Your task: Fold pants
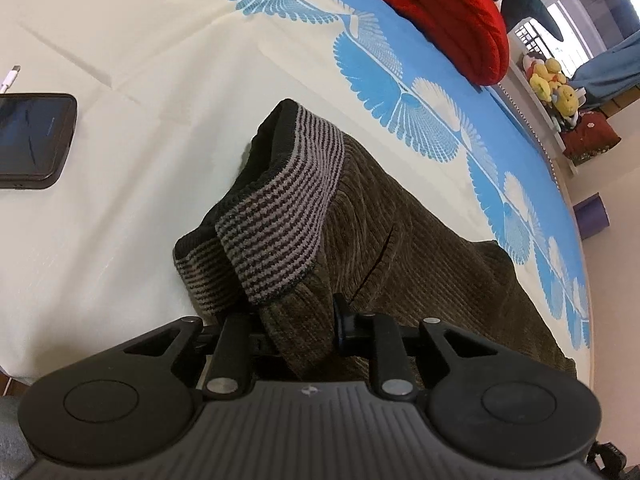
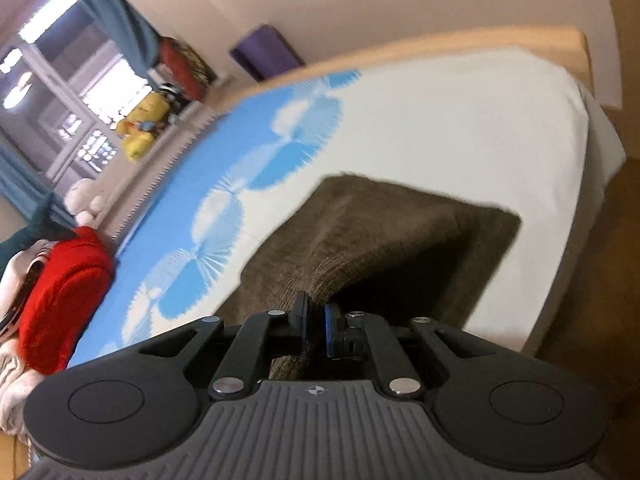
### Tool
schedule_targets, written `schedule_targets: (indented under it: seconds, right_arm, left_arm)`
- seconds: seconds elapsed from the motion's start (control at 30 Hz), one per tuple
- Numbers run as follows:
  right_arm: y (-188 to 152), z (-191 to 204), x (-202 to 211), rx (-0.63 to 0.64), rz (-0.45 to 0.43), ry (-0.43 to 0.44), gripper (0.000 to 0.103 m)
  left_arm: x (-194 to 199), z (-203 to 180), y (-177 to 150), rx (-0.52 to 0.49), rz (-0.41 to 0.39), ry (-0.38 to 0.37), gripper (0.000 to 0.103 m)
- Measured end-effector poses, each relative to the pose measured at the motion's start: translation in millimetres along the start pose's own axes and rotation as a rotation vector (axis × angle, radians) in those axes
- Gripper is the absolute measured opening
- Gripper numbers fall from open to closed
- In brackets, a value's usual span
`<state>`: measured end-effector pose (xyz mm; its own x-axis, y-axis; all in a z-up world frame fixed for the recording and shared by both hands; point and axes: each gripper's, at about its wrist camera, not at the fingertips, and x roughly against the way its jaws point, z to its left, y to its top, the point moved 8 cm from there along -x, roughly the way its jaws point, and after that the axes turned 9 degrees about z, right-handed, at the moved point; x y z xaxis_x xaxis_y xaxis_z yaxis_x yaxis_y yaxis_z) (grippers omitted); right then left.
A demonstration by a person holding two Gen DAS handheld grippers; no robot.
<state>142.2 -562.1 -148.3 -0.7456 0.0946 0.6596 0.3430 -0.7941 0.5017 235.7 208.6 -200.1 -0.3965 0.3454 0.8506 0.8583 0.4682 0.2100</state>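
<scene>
The pants (image 1: pixel 384 240) are dark olive-brown corduroy with grey-and-black striped ribbed cuffs (image 1: pixel 280 216). They lie on a cream bed sheet (image 1: pixel 120 80) with a blue fan pattern. My left gripper (image 1: pixel 300 332) is shut on the pants fabric just behind the cuffs, lifting them off the sheet. In the right wrist view the pants (image 2: pixel 380 232) form a tented fold. My right gripper (image 2: pixel 316 320) is shut on a ridge of that fabric, raised above the bed.
A black phone (image 1: pixel 32 140) with a white cable lies on the sheet at the left. A red cushion (image 1: pixel 444 12) sits at the far side and also shows in the right wrist view (image 2: pixel 60 300). Yellow plush toys (image 2: pixel 144 124) stand by the window. The bed's corner (image 2: pixel 592 128) drops off at the right.
</scene>
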Motion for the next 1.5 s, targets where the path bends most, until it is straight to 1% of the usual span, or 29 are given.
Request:
schedule_targets:
  seconds: [0.07, 0.17, 0.23, 0.27, 0.3, 0.33, 0.37, 0.4, 0.43, 0.47, 0.53, 0.6, 0.67, 0.8, 0.87, 0.93, 0.97, 1.0, 1.03, 1.07, 1.1, 1.17, 1.23, 1.27, 1.33, 1.4, 1.43, 1.47, 1.5]
  right_arm:
    - [-9.8, -14.6, -9.5, -0.009, 0.038, -0.034, 0.007]
    - [-31.2, -51.6, -39.3, -0.072, 0.142, -0.096, 0.008]
    - [-34.1, -61.1, -41.0, -0.120, 0.118, -0.051, 0.008]
    - [-33.5, -60.1, -38.8, -0.119, 0.106, -0.041, 0.008]
    - [-31.5, -59.6, -34.7, -0.113, 0.086, -0.033, 0.011]
    - [-28.5, -61.3, -30.4, -0.122, 0.071, -0.032, 0.022]
    - [-24.1, -66.5, -24.7, -0.143, 0.063, -0.038, 0.044]
    - [-18.6, -72.2, -17.3, -0.168, 0.047, -0.035, 0.054]
    - [-12.8, -80.7, -8.0, -0.194, 0.012, -0.031, 0.059]
    - [-7.1, -89.8, 0.4, -0.207, -0.014, -0.040, 0.058]
    - [6.1, -108.2, 12.0, -0.209, -0.052, -0.084, 0.059]
    - [18.0, -125.0, 16.0, -0.234, -0.080, -0.093, 0.059]
    - [28.4, -133.0, 8.7, -0.269, -0.074, -0.044, 0.057]
    - [34.5, -125.5, -21.4, -0.358, 0.034, 0.095, 0.055]
    - [37.1, -122.1, -36.6, -0.403, 0.058, 0.111, 0.055]
    - [43.5, -123.8, -49.2, -0.463, 0.045, 0.105, 0.055]
    - [46.5, -125.5, -54.1, -0.488, 0.041, 0.098, 0.051]
    - [50.1, -127.0, -57.4, -0.504, 0.036, 0.090, 0.042]
    - [53.6, -127.3, -56.5, -0.500, 0.017, 0.077, 0.019]
    - [55.0, -124.3, -53.2, -0.473, 0.005, 0.060, 0.017]
    - [57.2, -118.1, -45.8, -0.423, -0.021, 0.036, 0.016]
    - [59.0, -106.9, -27.2, -0.344, -0.078, 0.027, 0.016]
    - [57.6, -105.6, -17.0, -0.296, -0.125, 0.008, 0.016]
    - [54.2, -111.4, -18.6, -0.296, -0.128, -0.023, 0.016]
    - [43.7, -133.1, -36.1, -0.327, -0.089, -0.106, 0.016]
    - [37.5, -140.2, -45.4, -0.306, -0.114, -0.066, 0.015]
    - [38.3, -138.5, -45.9, -0.289, -0.116, -0.069, 0.016]
    - [39.1, -138.4, -43.2, -0.292, -0.111, -0.057, 0.022]
    - [41.1, -139.5, -40.9, -0.309, -0.097, -0.041, 0.024]
  left_arm:
    - [-4.5, 2.3, -0.2, 0.004, 0.014, 0.010, 0.024]
    - [-5.8, 2.3, 0.0, -0.005, 0.013, 0.022, 0.027]
    - [-1.0, 0.7, -0.5, -0.022, 0.000, 0.041, 0.035]
    - [1.9, 0.0, -0.7, -0.028, -0.010, 0.062, 0.041]
    - [5.4, -1.2, -1.4, -0.034, -0.019, 0.064, 0.043]
    - [10.5, -1.9, -1.7, -0.038, -0.032, 0.067, 0.049]
    - [18.1, -2.3, -2.2, -0.042, -0.056, 0.080, 0.065]
    - [26.8, -2.4, -2.6, -0.045, -0.090, 0.099, 0.087]
    - [35.4, -1.7, -2.9, -0.046, -0.127, 0.128, 0.093]
    - [45.2, -1.4, -3.1, -0.050, -0.173, 0.160, 0.098]
    - [58.0, -2.8, -1.9, -0.055, -0.221, 0.169, 0.099]
    - [63.7, -2.7, -0.1, -0.036, -0.235, 0.156, 0.099]
    - [64.5, -3.3, 0.9, -0.016, -0.239, 0.167, 0.099]
    - [62.4, -9.5, -2.3, -0.022, -0.232, 0.189, 0.099]
    - [59.6, -13.2, -4.5, -0.027, -0.227, 0.199, 0.099]
    - [56.7, -15.0, -5.5, -0.027, -0.226, 0.203, 0.099]
    - [56.8, -16.8, -5.9, -0.025, -0.226, 0.202, 0.099]
    - [56.9, -18.8, -5.6, -0.023, -0.227, 0.199, 0.099]
    - [57.4, -21.2, -4.9, -0.022, -0.230, 0.197, 0.099]
    - [57.8, -23.5, -4.2, -0.025, -0.234, 0.199, 0.099]
    - [58.3, -25.8, -3.5, -0.029, -0.238, 0.205, 0.099]
    - [57.9, -30.6, -1.5, -0.040, -0.246, 0.222, 0.099]
    - [55.6, -34.5, -0.6, -0.049, -0.246, 0.229, 0.099]
    - [53.2, -36.1, -0.5, -0.053, -0.241, 0.232, 0.099]
    - [49.0, -37.5, -0.5, -0.053, -0.233, 0.238, 0.099]
    - [45.6, -38.5, -0.8, -0.055, -0.227, 0.245, 0.099]
    - [45.1, -38.5, -0.3, -0.058, -0.228, 0.247, 0.099]
    - [45.3, -38.7, 0.0, -0.062, -0.232, 0.248, 0.099]
    - [45.7, -38.8, 0.6, -0.065, -0.237, 0.248, 0.099]
